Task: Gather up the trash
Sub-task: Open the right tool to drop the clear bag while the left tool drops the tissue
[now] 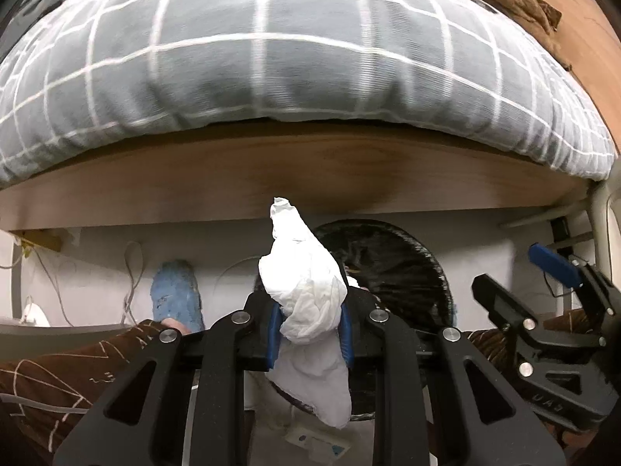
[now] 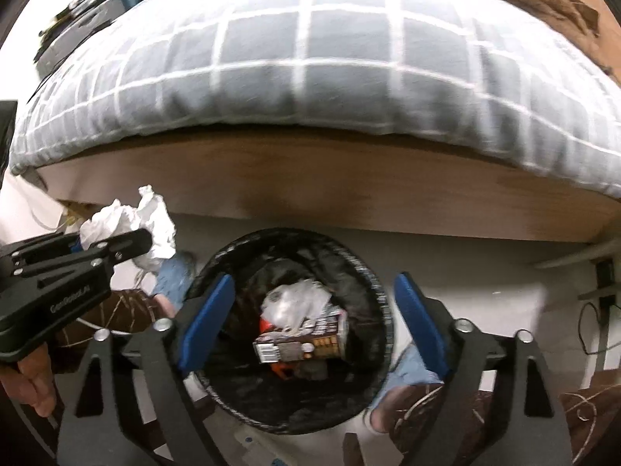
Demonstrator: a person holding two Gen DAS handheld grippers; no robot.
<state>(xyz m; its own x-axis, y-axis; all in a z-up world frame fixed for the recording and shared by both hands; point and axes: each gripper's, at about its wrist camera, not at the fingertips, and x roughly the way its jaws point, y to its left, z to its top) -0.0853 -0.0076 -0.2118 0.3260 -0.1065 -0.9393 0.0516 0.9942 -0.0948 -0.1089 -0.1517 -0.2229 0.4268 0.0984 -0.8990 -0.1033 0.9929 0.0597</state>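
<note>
The left gripper [image 1: 309, 334] has its fingers closed on a crumpled white tissue [image 1: 304, 291], which sticks up above the blue pads and hangs down below them. The step in hand looks like the carry to the bin: the tissue is held in the air, to the left of the black-lined trash bin [image 2: 382, 310] on the floor beside the bed [image 2: 310, 77], not yet over its mouth. The right gripper [image 2: 310, 322] hovers directly above the bin with its fingers spread wide and nothing between them. Inside lie a brown printed carton [image 2: 310, 339] and a wad of pale plastic or paper [image 2: 297, 301].

The next move probably calls for bringing the left gripper rightward over the opening and then parting the fingers, with the right gripper drawn aside so the two do not meet.

Both views are motion-blurred. The bin's near rim is cut off behind the right gripper's body, the carton's print is unreadable, and the space under the bed frame is too dark to read.
</note>
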